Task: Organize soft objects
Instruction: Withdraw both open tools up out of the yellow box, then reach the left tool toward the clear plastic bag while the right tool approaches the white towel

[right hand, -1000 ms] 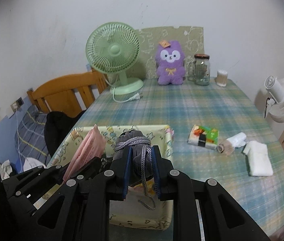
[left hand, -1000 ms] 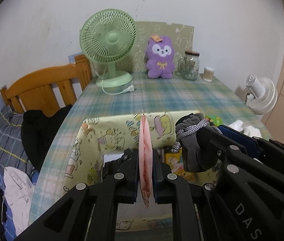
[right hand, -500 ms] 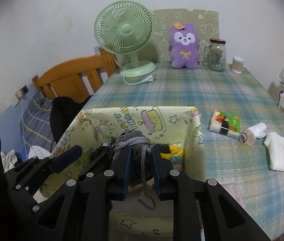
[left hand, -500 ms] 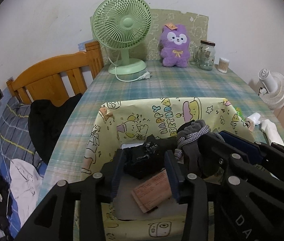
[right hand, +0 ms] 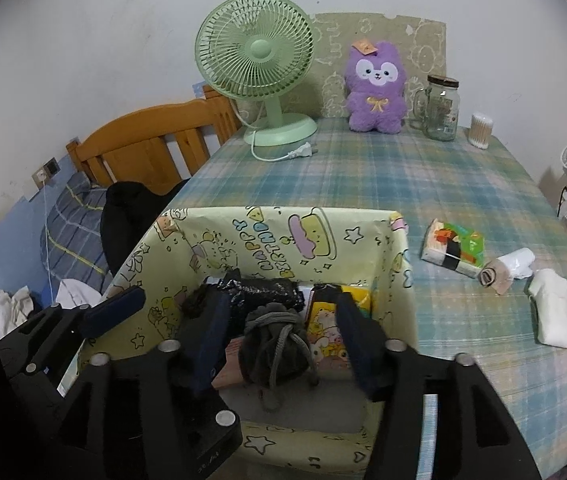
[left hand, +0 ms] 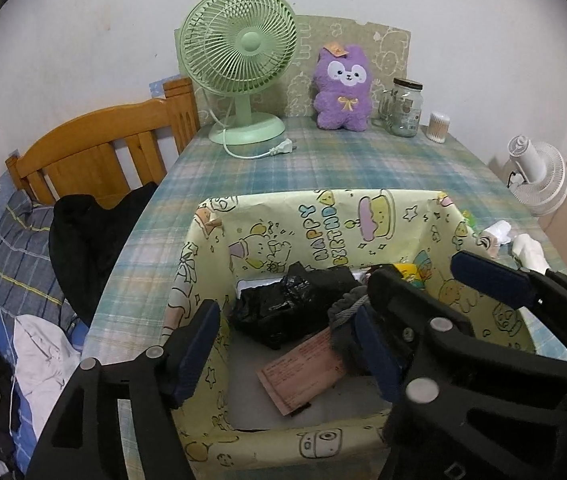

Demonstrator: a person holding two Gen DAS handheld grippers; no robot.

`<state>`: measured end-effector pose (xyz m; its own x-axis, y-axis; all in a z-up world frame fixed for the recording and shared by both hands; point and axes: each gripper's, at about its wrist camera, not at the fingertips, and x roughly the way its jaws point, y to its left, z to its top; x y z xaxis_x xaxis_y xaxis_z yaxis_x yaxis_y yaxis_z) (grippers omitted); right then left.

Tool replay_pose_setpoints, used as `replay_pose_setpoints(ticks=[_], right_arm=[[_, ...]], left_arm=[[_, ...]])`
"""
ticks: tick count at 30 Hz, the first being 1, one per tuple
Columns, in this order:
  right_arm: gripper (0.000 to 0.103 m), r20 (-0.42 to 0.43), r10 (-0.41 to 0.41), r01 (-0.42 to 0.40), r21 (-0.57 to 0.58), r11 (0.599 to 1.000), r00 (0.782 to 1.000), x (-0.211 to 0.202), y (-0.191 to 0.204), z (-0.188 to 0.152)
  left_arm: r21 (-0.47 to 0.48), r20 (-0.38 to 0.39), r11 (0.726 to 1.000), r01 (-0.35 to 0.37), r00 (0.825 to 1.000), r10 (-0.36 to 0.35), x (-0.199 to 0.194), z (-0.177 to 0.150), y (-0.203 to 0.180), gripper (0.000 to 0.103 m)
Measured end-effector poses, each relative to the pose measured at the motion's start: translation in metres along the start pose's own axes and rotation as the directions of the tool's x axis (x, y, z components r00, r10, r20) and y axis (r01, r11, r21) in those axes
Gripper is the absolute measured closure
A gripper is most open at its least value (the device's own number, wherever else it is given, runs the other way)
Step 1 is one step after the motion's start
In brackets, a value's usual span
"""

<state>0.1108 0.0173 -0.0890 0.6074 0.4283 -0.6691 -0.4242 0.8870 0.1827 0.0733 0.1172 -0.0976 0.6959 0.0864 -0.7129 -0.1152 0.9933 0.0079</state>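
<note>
The left tool (left hand: 283, 344) is standing wide over the yellow cartoon-printed "Happy Birthday" box (left hand: 323, 216) at the near end of the plaid-covered table (left hand: 343, 164), its jaws having just been opening, and nothing is being pressed between them; the flat pink paper-wrapped packet (left hand: 303, 372) is lying on the box floor below, beside a crumpled black plastic bag (left hand: 287, 304). The right tool (right hand: 279, 340) is likewise spreading, its jaws having just been opening; the grey drawstring fabric pouch (right hand: 271, 344) is sitting between the pads without being squeezed, inside the box and partly on the packet.

The main risk is snagging; the pouch's cord (right hand: 273, 376) is trailing down near the right tool, and a withdrawal could be catching the loop and dragging the pouch out over the near wall. Both tools are crowding the same opening, so lifting together could be knocking them against each other or tipping the light box wall. The soft things waiting at the right of the table, a green-and-white tissue pack (right hand: 453, 246), a small rolled cloth (right hand: 503, 270) and a folded white cloth (right hand: 553, 314), are lying close to the right edge; a careless reach could be pushing the white cloth off. The purple plush toy (right hand: 375, 88) at the far end is standing just beside a glass jar (right hand: 441, 108); grabbing it loosely could be toppling the jar.
</note>
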Motion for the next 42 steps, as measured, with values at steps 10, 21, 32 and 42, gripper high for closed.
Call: replay_pose_setpoints(ticks=[10, 21, 32, 42], right_arm=[[0.017, 0.052, -0.067, 0.068, -0.019, 0.998, 0.996, -0.022, -0.008, 0.004], [0.004, 0.126, -0.081, 0.081, 0.002, 0.997, 0.989, -0.053, -0.023, 0.008], [0.002, 0.197, -0.113, 0.113, 0.013, 0.994, 0.974, -0.087, -0.039, 0.012], [0.002, 0.234, -0.165, 0.16, 0.039, 0.986, 0.958, -0.116, -0.056, 0.008]], left_arm=[[0.019, 0.044, 1.0, 0.005, 0.999, -0.006, -0.014, 0.004, -0.013, 0.021], [0.027, 0.093, 0.999, 0.038, 0.995, -0.04, -0.036, 0.013, -0.031, 0.008], [0.062, 0.143, 0.996, 0.06, 0.987, -0.069, -0.06, 0.023, -0.058, 0.0], [0.088, 0.195, 0.995, 0.056, 0.978, -0.072, -0.08, 0.025, -0.085, 0.0]])
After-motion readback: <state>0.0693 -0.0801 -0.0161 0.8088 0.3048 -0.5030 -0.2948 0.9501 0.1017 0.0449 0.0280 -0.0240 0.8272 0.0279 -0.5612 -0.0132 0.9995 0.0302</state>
